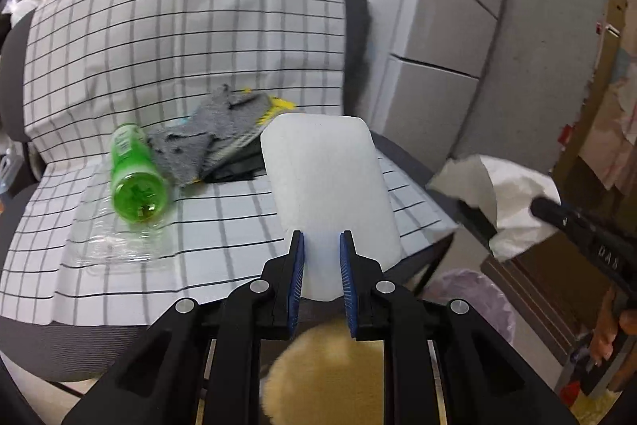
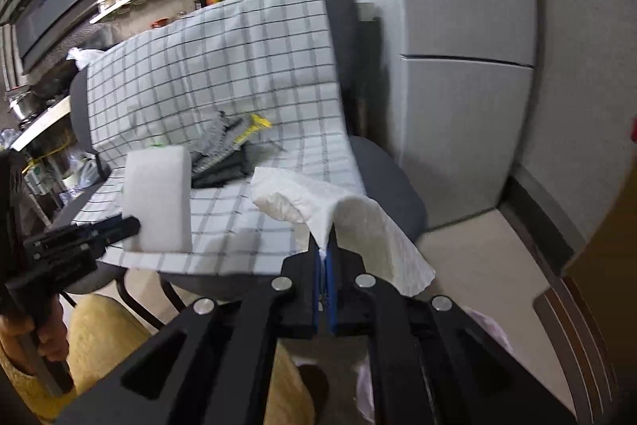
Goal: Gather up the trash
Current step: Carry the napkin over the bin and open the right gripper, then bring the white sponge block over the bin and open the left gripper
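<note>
White foam block, light and squashy, sits pinched at its near end in our left gripper; our right gripper, nearly closed, nips a limp paper towel by its edge.

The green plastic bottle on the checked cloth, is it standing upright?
No, the green plastic bottle lies on its side on the checked cloth, its round base turned toward the left wrist camera.
</note>
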